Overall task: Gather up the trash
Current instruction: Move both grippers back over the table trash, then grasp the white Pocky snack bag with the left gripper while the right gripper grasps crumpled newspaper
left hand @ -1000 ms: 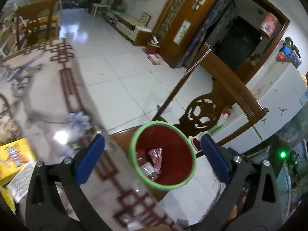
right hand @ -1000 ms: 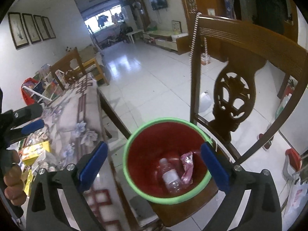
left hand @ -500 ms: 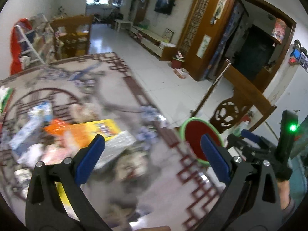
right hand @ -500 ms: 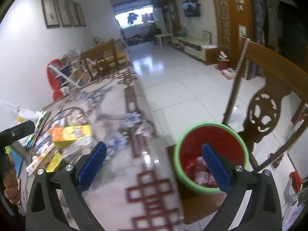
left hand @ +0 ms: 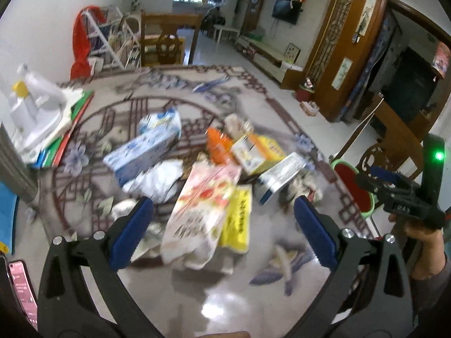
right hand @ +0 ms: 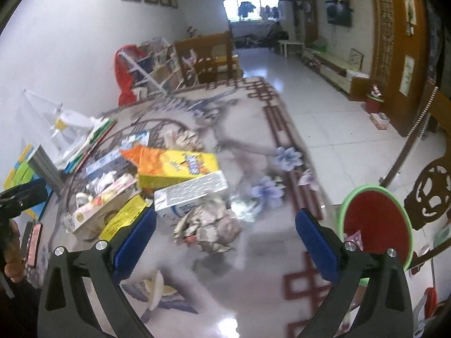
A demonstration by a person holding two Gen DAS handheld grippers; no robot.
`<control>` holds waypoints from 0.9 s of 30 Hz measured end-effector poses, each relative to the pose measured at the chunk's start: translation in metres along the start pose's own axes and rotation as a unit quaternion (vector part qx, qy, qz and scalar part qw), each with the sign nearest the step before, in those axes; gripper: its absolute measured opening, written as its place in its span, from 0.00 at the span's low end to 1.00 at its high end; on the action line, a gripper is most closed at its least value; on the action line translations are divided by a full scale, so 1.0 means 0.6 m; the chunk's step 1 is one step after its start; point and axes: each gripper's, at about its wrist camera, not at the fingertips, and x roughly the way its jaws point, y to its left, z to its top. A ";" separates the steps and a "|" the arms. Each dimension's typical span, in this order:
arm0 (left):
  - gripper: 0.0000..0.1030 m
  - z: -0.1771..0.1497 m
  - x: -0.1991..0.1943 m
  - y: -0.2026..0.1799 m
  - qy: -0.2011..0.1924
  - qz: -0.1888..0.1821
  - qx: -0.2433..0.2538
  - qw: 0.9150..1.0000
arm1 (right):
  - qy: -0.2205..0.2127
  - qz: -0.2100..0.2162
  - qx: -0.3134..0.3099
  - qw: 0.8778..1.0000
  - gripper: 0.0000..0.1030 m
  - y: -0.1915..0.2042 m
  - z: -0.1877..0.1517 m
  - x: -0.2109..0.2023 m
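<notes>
A heap of trash lies on the patterned table: a pink-and-white snack bag, a yellow packet, a yellow box, a silver carton, a blue-and-white box and crumpled paper. My left gripper is open and empty, over the snack bag. My right gripper is open and empty, above the crumpled paper; it also shows in the left wrist view. The red bin with a green rim stands off the table's right edge, with a pink wrapper inside.
A stack of books and white items sits at the table's far left. A phone lies at the near left edge. A carved wooden chair stands behind the bin. Tiled floor runs along the right.
Both grippers have swung left, from over the bin back over the table's trash heap. Both have stayed open and empty.
</notes>
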 end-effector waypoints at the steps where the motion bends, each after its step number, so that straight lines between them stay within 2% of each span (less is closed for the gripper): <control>1: 0.95 -0.009 0.004 0.008 0.004 0.003 -0.002 1.000 | 0.006 0.001 -0.003 1.000 0.93 0.007 -0.003 0.011; 4: 0.95 -0.028 0.011 0.021 0.013 0.019 0.003 1.000 | 0.019 0.004 -0.011 1.000 0.93 0.017 -0.013 0.034; 7: 0.95 -0.041 0.023 0.032 0.027 0.020 0.001 0.999 | 0.031 0.005 -0.012 0.999 0.93 0.019 -0.021 0.051; 16: 0.93 -0.041 0.081 0.020 0.066 0.035 0.036 0.997 | 0.063 0.011 -0.012 0.998 0.93 0.020 -0.037 0.108; 19: 0.87 -0.037 0.105 0.011 0.082 0.044 0.061 0.994 | 0.071 0.012 -0.009 0.997 0.93 0.019 -0.037 0.125; 25: 0.77 -0.033 0.144 0.014 0.109 0.062 0.079 0.989 | 0.088 0.012 -0.009 0.996 0.92 0.018 -0.041 0.157; 27: 0.69 -0.033 0.154 0.018 0.115 0.060 0.079 0.988 | 0.093 0.013 -0.011 0.995 0.92 0.018 -0.044 0.166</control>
